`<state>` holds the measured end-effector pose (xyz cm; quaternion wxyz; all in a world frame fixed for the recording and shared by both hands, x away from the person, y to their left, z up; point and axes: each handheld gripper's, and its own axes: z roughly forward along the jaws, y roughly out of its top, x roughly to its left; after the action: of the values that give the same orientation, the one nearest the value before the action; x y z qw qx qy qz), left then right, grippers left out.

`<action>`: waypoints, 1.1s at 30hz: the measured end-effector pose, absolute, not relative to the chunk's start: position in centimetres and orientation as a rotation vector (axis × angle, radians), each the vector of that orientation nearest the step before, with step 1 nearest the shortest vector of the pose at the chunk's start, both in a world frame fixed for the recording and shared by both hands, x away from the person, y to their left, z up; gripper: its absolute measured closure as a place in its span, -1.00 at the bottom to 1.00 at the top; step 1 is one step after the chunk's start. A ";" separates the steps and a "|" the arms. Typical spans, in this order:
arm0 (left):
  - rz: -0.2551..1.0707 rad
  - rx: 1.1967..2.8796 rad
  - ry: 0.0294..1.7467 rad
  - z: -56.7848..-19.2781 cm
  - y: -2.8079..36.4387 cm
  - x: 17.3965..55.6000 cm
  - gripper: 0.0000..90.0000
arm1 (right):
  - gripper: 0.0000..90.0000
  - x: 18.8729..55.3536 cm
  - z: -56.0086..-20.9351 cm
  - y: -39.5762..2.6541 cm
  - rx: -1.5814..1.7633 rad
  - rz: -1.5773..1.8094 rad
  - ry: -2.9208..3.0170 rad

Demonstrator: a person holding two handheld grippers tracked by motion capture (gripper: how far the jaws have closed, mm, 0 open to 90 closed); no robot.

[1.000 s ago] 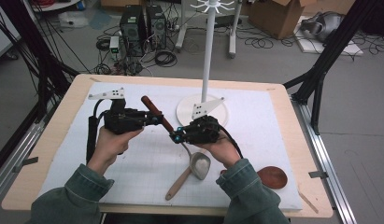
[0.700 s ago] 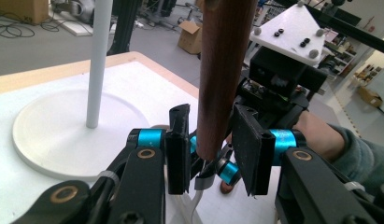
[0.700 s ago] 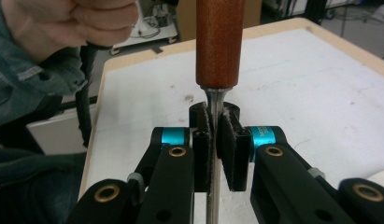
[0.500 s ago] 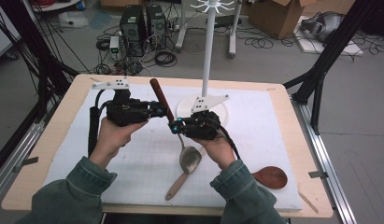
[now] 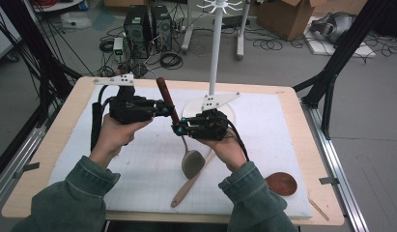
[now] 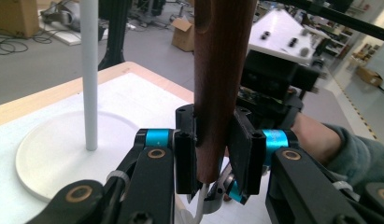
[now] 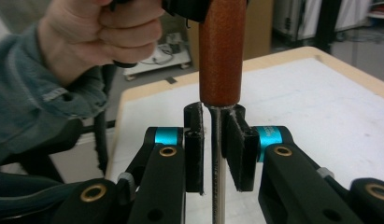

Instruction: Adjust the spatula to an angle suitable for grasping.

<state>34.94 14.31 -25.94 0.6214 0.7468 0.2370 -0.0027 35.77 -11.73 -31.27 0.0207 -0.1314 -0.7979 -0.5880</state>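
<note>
The left tongs [image 6: 213, 154] clench the brown wooden handle [image 5: 166, 99] of a metal ladle [image 5: 191, 162], now raised upright after lying tilted a second ago; its bowl hangs just above mid-worktop. The right tongs [image 7: 216, 149], just opening a little, bracket the ladle's steel shaft [image 7: 217, 177] without visibly pressing it, suggesting a handover. A wooden spoon [image 5: 189, 186] lies below; a white hanging stand [image 5: 215, 53] rises near the far edge of the white-matted worktop [image 5: 292, 145], amid cables and boxes.
</note>
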 end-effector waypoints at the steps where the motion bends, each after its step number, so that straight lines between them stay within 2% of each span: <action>1: -0.010 1.716 0.539 -25.9 14.4 35.0 0.62 | 0.77 35.9 -31.3 -11.8 -0.401 -1.824 -2.452; 9: 0.008 1.712 0.533 -25.6 14.5 35.2 0.60 | 0.86 36.1 -31.2 -11.3 -0.391 -1.852 -2.448; 13: 0.032 1.720 0.538 -25.5 14.9 35.0 0.49 | 0.87 36.0 -30.9 -11.6 -0.449 -1.896 -2.475; 33: 0.191 1.782 0.558 -28.0 17.5 33.8 0.21 | 0.87 36.7 -30.2 -13.9 -0.655 -1.977 -2.549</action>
<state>33.84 17.47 -27.99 0.5911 0.7657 0.2399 0.0820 36.69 -13.89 -30.21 -0.0752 -0.1985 -0.7722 -0.5989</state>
